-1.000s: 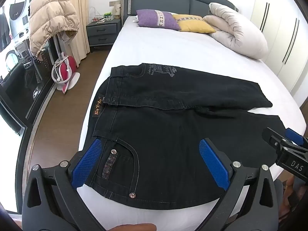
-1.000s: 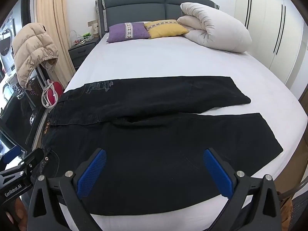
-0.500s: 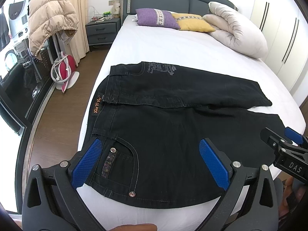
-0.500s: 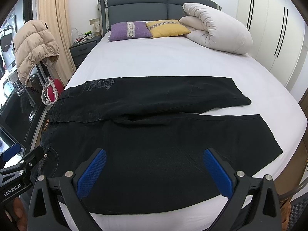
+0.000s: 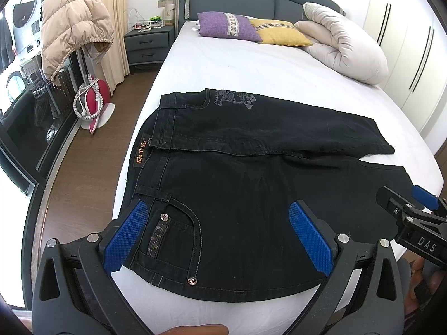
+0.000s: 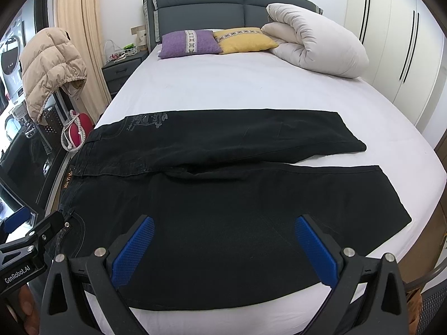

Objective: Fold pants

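Black jeans (image 5: 237,184) lie flat across the near part of the white bed (image 5: 229,67), waistband to the left, legs running right; they also show in the right wrist view (image 6: 223,195). The far leg lies slightly apart from the near leg. My left gripper (image 5: 220,237) is open and empty, hovering over the front pocket by the waistband. My right gripper (image 6: 223,251) is open and empty, hovering over the near leg's thigh. Each gripper shows at the edge of the other's view: the right one (image 5: 405,209), the left one (image 6: 36,231).
A purple pillow (image 6: 190,43), a yellow pillow (image 6: 245,39) and a rolled white duvet (image 6: 315,47) lie at the headboard. A nightstand (image 5: 148,42), a beige puffer jacket (image 5: 72,25) on a rack and a red appliance (image 5: 92,103) stand left of the bed. Wardrobe doors (image 6: 405,42) stand on the right.
Both grippers have pulled back and risen slightly, so the jeans sit a little lower and farther in view. Both stay open; the jeans have not moved.
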A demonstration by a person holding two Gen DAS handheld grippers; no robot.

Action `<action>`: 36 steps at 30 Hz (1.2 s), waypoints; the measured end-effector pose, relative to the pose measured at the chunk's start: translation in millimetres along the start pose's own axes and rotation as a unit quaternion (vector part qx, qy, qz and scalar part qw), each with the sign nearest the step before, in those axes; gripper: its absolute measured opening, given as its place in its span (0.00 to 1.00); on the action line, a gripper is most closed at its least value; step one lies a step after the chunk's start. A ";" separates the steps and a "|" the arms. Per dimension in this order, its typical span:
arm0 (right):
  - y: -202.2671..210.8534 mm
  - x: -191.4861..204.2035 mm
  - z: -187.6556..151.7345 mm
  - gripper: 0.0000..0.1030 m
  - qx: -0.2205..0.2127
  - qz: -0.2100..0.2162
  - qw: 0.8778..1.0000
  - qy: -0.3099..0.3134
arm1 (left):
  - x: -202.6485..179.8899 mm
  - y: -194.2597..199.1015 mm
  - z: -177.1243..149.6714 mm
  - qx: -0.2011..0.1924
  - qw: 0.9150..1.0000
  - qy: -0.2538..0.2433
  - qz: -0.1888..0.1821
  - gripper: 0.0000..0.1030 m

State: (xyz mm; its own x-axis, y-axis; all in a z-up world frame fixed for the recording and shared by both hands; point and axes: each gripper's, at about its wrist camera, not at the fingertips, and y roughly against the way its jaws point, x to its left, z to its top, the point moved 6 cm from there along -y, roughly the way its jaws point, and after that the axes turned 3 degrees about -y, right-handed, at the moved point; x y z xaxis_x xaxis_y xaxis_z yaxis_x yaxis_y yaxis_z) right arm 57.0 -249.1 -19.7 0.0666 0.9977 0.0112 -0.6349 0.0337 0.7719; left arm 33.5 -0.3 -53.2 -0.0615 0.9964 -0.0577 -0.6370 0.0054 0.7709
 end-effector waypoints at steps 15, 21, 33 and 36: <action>-0.9 1.3 -1.0 1.00 0.001 0.000 1.000 0.001 | 0.0 -0.2 -2.2 0.001 1.000 0.001 0.000 1.00; -1.3 1.5 -1.2 1.00 0.001 0.000 1.000 0.001 | -0.1 -0.4 -2.2 0.001 1.000 0.001 -0.001 1.00; -1.7 1.9 -1.7 1.00 0.003 0.001 1.000 0.001 | -3.0 -0.5 -2.7 -0.002 1.000 -0.006 0.001 1.00; -1.9 2.5 -2.5 1.00 0.004 0.001 1.000 0.001 | -3.9 0.7 -2.2 -0.005 1.000 -0.009 -0.002 1.00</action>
State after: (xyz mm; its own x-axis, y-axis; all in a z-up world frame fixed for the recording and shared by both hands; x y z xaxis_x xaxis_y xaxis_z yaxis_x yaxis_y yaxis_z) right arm 56.4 -246.5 -22.7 0.0631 0.9979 0.0109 -0.6285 0.0312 0.7772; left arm 31.6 -4.3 -53.7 -0.0455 0.9977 -0.0494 -0.6454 0.0084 0.7638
